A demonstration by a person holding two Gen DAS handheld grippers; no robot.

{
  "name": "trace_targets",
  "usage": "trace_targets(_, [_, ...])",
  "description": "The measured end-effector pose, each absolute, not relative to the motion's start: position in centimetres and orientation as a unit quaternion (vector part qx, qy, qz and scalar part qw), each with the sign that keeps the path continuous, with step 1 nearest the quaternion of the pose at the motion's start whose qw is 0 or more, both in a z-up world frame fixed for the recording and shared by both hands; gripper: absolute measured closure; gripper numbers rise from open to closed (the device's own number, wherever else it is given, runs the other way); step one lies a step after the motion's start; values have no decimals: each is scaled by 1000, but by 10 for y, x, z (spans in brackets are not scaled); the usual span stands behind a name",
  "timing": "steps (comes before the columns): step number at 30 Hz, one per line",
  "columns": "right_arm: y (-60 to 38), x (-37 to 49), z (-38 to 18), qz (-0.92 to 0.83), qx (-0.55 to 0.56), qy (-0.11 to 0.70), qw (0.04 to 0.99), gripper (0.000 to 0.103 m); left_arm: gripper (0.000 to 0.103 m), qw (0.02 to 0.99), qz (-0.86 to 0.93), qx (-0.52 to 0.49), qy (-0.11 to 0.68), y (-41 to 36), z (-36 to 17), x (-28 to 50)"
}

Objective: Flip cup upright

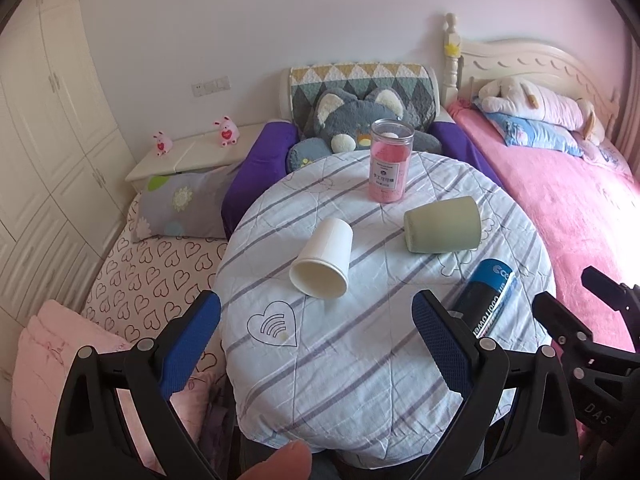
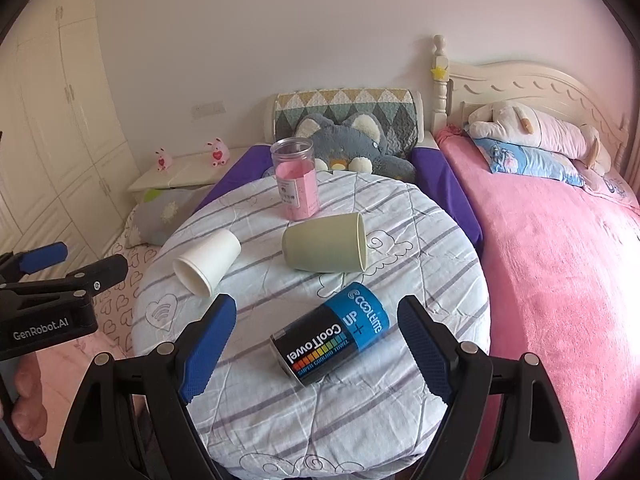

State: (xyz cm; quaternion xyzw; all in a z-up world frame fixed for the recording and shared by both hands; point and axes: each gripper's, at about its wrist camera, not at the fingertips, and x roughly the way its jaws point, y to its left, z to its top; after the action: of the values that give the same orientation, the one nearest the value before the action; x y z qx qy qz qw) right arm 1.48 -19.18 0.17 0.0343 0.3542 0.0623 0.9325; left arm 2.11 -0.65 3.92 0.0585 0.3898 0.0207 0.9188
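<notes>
Upright jar (image 2: 296, 179), half pink powder

Both views are lit by soft, bright daylight entering from the right, where the pink bedspread (image 2: 560, 264) is washed out to near white at the frame edge. Only faint, diffuse shadows are cast under the white cup (image 1: 322, 258) and green cup (image 2: 325, 242). Strong fisheye curvature is seen, and dark vignetting fills the corners. Central detail is rendered sharply; the periphery is slightly softened.
</notes>
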Motion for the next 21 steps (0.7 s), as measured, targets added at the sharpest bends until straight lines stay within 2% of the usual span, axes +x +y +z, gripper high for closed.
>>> trace_targets(21, [-178, 8, 3, 73, 29, 359, 930, 19, 5, 919, 15, 60, 389, -3, 45, 10])
